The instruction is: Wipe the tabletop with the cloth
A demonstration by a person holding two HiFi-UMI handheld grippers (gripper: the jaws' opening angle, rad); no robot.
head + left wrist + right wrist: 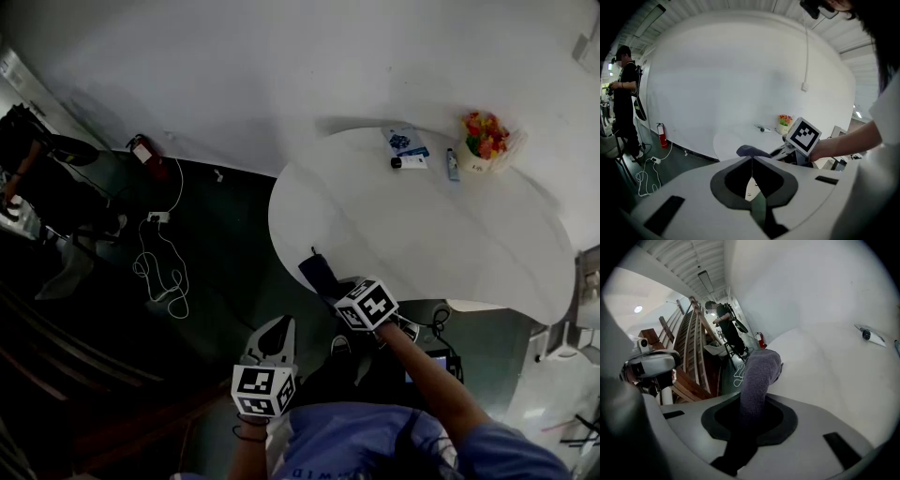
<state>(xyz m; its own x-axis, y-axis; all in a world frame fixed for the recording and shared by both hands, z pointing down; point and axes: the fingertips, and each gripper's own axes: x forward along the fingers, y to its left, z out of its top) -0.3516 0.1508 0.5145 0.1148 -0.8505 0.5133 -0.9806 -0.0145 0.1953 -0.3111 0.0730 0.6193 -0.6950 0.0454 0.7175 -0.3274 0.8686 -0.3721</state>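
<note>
Right tongs (751, 401): clamping the cloth (759, 371) at the desk's (422, 234) near edge.
Left tongs (751, 161): pressing together on nothing, hovering off the desk.

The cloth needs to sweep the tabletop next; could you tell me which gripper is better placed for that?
Right. The right gripper is shut on the cloth at the near edge of the tabletop, while the left gripper is shut on nothing and held off it, over the floor.
</note>
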